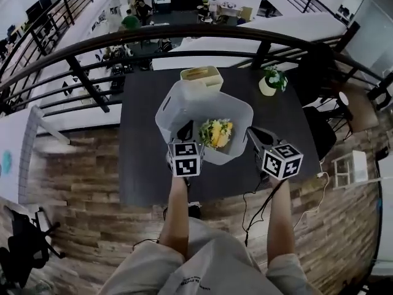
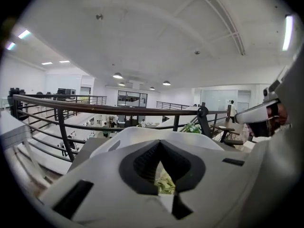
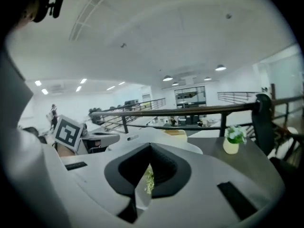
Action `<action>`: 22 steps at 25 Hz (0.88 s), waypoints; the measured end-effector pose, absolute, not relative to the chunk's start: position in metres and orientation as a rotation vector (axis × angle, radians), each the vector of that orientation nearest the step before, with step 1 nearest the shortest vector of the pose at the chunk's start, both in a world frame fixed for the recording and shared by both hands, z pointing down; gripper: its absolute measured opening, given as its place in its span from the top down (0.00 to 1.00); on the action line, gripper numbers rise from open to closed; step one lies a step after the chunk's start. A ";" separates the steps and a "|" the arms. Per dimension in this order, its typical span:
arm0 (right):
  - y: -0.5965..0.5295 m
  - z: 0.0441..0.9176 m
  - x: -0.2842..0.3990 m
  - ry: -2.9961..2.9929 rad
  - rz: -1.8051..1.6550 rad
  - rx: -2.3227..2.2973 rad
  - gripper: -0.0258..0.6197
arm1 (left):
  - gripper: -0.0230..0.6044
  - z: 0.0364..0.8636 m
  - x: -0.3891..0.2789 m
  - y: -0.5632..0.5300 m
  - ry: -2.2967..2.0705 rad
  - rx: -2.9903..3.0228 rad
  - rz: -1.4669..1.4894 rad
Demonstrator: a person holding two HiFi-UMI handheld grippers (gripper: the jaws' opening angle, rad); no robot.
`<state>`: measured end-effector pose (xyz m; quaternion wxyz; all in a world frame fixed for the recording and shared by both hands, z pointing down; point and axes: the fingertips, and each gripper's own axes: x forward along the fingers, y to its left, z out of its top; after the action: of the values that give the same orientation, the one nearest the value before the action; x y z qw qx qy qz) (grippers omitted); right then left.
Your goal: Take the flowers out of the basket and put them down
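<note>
A pale grey basket stands in the middle of the dark table. A bunch of yellow and green flowers lies inside it toward its near side. My left gripper points at the basket's near left wall, jaws shut and holding nothing. My right gripper hangs just outside the basket's near right corner, also shut and empty. In the left gripper view the flowers show through the slit in front of the left gripper. The right gripper view has the flowers beyond the right gripper.
A small cream container stands behind the basket. A potted plant in a pale pot sits at the table's far right. A black railing runs past the far edge. Dark chairs stand to the right. Bare tabletop lies near the front edge.
</note>
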<state>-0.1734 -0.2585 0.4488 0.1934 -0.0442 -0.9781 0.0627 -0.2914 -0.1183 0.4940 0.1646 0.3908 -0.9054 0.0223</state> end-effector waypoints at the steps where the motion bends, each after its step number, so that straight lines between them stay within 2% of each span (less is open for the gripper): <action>1: -0.251 0.449 -0.191 -2.715 0.100 -0.210 0.93 | 0.92 0.494 -0.302 -0.115 -2.593 1.091 0.061; 11: -0.180 0.519 -0.320 -2.310 -0.383 -0.864 0.93 | 0.92 0.507 -0.367 -0.100 -2.589 1.016 0.092; 22: -0.156 0.657 -0.357 -1.744 -0.568 -1.124 0.92 | 0.93 0.521 -0.388 -0.104 -2.520 0.973 0.116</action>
<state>-0.3569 -0.1559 0.6571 0.4753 -0.4596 -0.7133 -0.2325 -0.3878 -0.1040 0.5211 0.2170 0.3511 -0.9099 0.0418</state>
